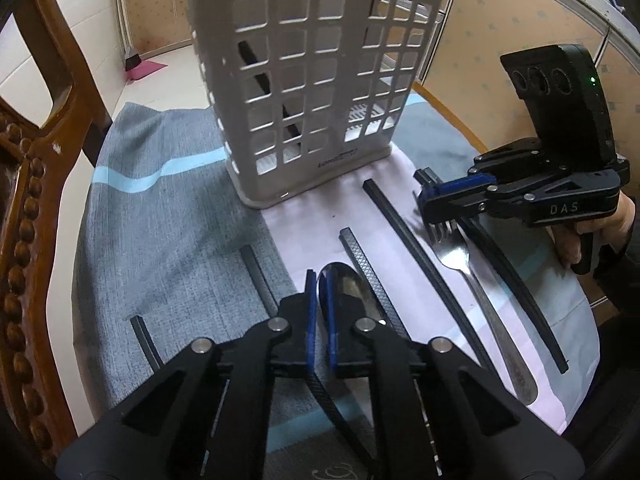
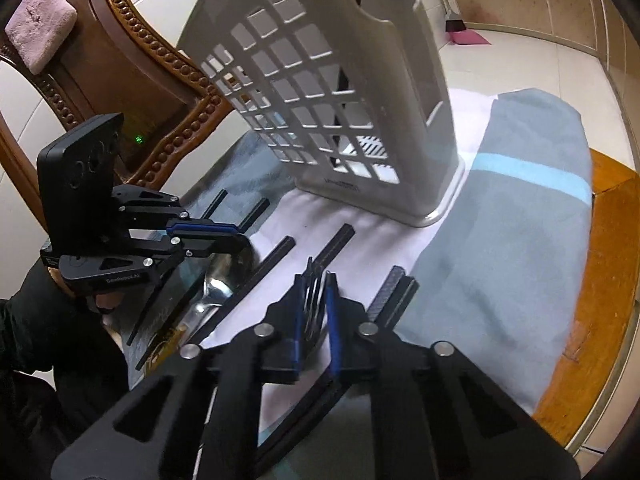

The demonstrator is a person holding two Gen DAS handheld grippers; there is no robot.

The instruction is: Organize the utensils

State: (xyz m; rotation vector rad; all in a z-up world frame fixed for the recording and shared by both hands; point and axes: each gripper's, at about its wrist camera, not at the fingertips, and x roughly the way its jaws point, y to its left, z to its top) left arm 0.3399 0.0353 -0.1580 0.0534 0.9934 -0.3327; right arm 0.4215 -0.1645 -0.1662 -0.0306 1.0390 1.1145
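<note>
One white slotted utensil holder (image 1: 316, 92) stands upright on the grey towel (image 1: 168, 208), with one dark stick inside. In front of it lie one spoon (image 1: 348, 284), one fork (image 1: 460, 256) and five black chopsticks (image 1: 420, 264). The left gripper (image 1: 321, 280) is nearly closed over the spoon's bowl. The right gripper (image 2: 316, 284) narrowly brackets the fork's tines; whether either actually grips, I cannot tell.

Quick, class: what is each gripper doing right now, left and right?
Left gripper: nearly closed around the spoon bowl; firm grip cannot be told.
Right gripper: nearly closed around the fork tines; firm grip cannot be told.
</note>
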